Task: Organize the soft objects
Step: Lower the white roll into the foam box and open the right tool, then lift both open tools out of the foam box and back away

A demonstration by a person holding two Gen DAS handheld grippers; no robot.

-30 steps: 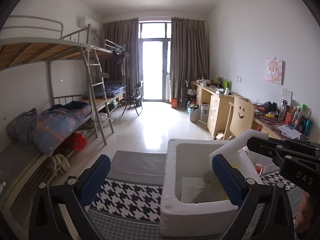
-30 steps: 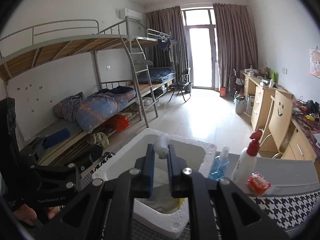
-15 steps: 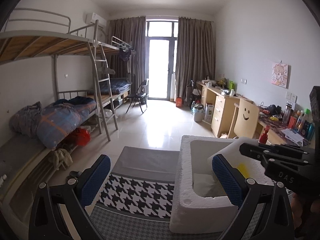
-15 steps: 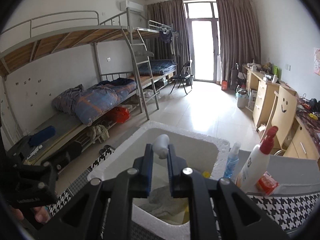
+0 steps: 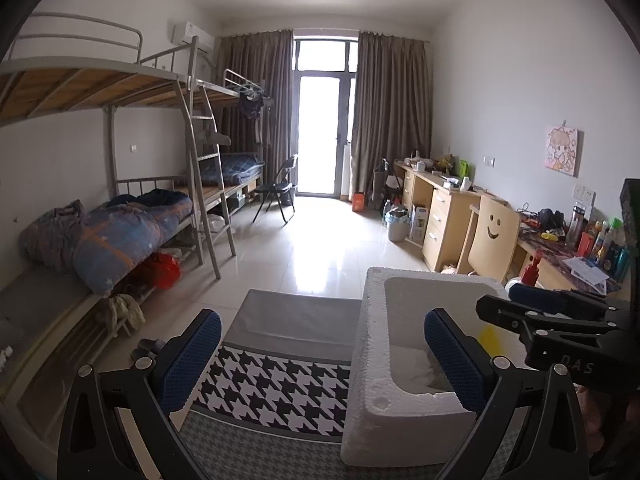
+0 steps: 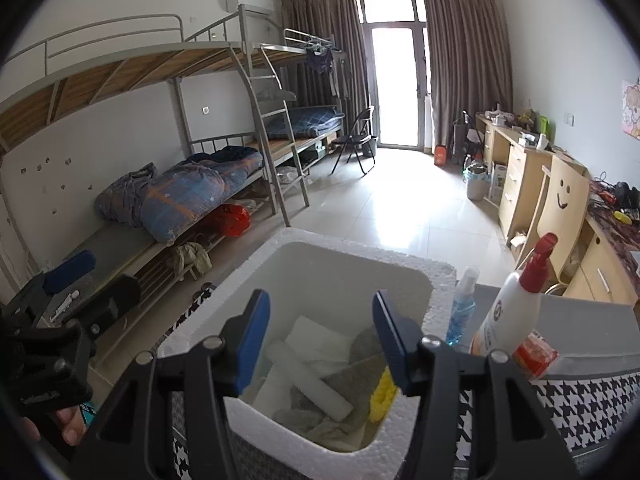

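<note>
Right wrist view, right tongs (image 6: 320,332) just opened, white roll (image 6: 308,380) in foam box (image 6: 360,256)

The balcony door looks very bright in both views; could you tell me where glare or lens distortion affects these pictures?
Left wrist view: the balcony door is blown out, with glare on the floor tiles; the bunk bed rails bow. Right wrist view: same washed-out door, black corners, foam box sharp.

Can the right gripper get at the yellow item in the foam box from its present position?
Probably yes. The right gripper hangs open above the foam box, which has no lid. The yellow item lies uncovered by the box's right wall, just under the right finger; the wall may crowd the fingers.
</note>
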